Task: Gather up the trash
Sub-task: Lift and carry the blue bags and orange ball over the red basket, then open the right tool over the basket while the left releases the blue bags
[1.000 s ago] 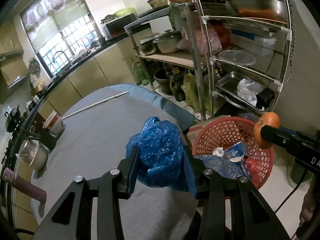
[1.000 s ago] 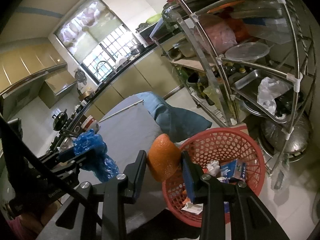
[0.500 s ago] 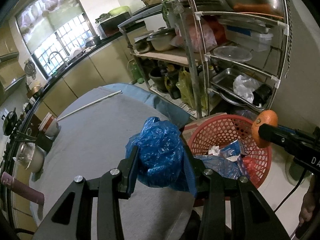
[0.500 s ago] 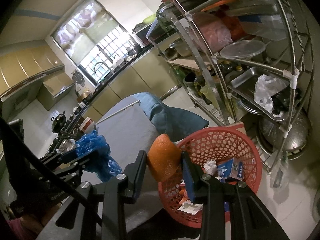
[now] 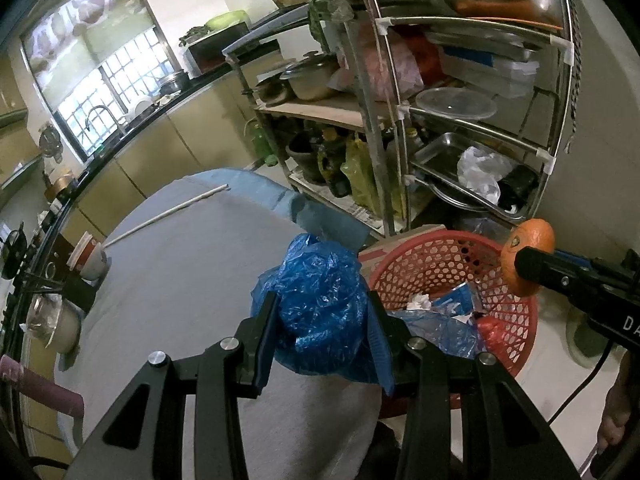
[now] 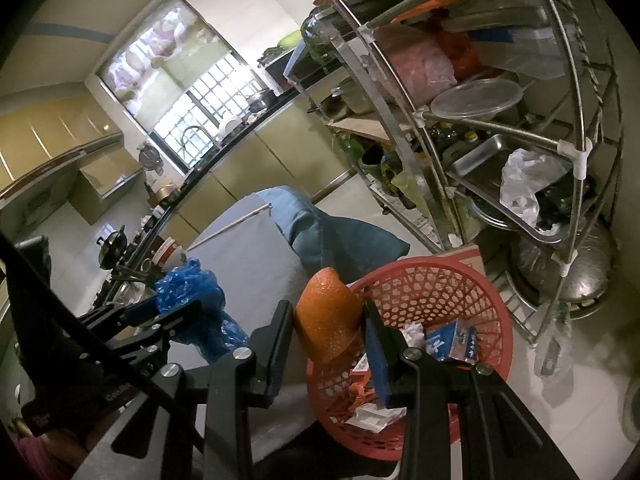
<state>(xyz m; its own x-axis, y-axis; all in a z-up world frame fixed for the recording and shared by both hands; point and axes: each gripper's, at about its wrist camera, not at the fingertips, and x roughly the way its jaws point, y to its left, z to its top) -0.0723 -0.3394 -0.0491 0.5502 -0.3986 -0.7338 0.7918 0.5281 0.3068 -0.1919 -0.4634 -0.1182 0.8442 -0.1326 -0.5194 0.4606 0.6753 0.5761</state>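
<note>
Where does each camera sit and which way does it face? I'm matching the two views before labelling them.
Left wrist: on the left gripper, facing down past its blue plastic bag over the grey table; a hand shows bottom right.
Right wrist: on the right gripper, facing down at its orange peel by the red basket.
Shared: bag, peel, basket, metal rack, each other's gripper.

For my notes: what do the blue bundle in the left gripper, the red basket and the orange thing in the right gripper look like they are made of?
Blue bundle: thin plastic film, glossy and crinkled, likely a bag.
Red basket: moulded plastic, going by its uniform colour and regular hexagonal holes.
Orange thing: apparently citrus peel or fruit, with a dimpled, slightly shiny skin; whether whole or hollow is unclear.
</note>
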